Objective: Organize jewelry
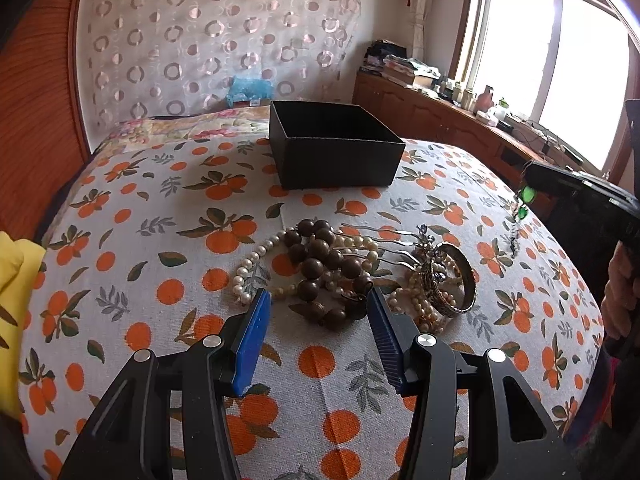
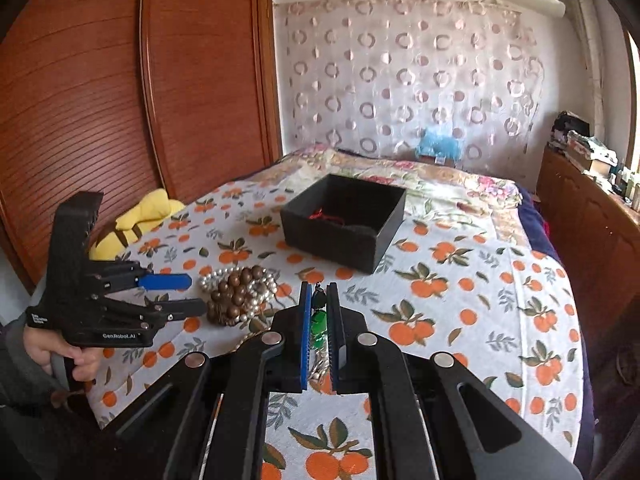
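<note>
Landmark: the black box sits open on the bed, on the cloth with oranges on it.
Jewelry pile: it lies on the cloth on the near side of the black box, a little way from it.
Left hand-held gripper: its blue fingers are wide apart and hold nothing. They sit on either side of the near end of the brown bead string.
Right hand-held gripper: its fingers are squeezed close on a green bead dangle. It is on the near side of the black box, not over it.
Only the left view shows: the white pearl string, a metal hair comb and a round bangle, all touching in one pile. The inside of the box is hidden here. The green bead dangle hangs down from the right hand-held gripper, to the right of the pile.
Only the right view shows: something thin and red lying inside the black box, and a yellow soft toy far to the left of the box. The hair comb and bangle are hidden here.
</note>
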A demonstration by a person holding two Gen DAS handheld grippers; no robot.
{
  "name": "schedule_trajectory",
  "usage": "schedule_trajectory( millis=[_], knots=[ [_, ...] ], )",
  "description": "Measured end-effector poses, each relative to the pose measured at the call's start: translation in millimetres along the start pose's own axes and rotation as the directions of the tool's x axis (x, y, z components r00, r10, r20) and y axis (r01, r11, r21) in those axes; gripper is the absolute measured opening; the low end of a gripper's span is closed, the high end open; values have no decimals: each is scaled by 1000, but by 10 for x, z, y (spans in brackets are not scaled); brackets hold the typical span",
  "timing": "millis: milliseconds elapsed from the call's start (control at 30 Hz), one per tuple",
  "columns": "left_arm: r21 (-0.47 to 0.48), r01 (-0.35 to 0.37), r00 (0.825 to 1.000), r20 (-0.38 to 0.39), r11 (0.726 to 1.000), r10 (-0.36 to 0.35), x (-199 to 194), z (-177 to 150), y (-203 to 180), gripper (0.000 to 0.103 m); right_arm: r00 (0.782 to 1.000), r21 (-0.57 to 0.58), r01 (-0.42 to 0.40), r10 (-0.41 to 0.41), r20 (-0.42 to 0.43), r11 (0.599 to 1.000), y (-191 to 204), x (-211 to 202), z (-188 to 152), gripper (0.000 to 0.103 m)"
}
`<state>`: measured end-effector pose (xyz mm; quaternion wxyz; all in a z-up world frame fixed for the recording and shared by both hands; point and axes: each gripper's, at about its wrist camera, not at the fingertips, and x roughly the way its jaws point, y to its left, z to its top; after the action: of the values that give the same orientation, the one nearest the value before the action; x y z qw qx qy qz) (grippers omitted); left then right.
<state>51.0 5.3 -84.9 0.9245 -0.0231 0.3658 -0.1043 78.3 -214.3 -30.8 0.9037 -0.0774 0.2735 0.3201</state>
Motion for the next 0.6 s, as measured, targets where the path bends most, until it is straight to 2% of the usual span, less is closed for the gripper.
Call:
schedule_trajectory(
  millis=[200,400,467,600],
  knots=[
    [10,1,1000,4,1000,-1,30,40,-6,48,1000,3,13,-13,1,1000,-71,-50,0,8],
    [18,-2,1000,-14,1000,2,164,180,35,32,1000,13,9,-8,-14,1000,-72,12,-47,8],
    [20,1,999,-41,1000,0,252,207,53,26,1000,13,6,-6,-18,1000,-61,23,-61,8],
    [14,0,998,-63,1000,1,356,226,97,23,1000,14,5,-4,-24,1000,-48,43,-85,8]
  ],
)
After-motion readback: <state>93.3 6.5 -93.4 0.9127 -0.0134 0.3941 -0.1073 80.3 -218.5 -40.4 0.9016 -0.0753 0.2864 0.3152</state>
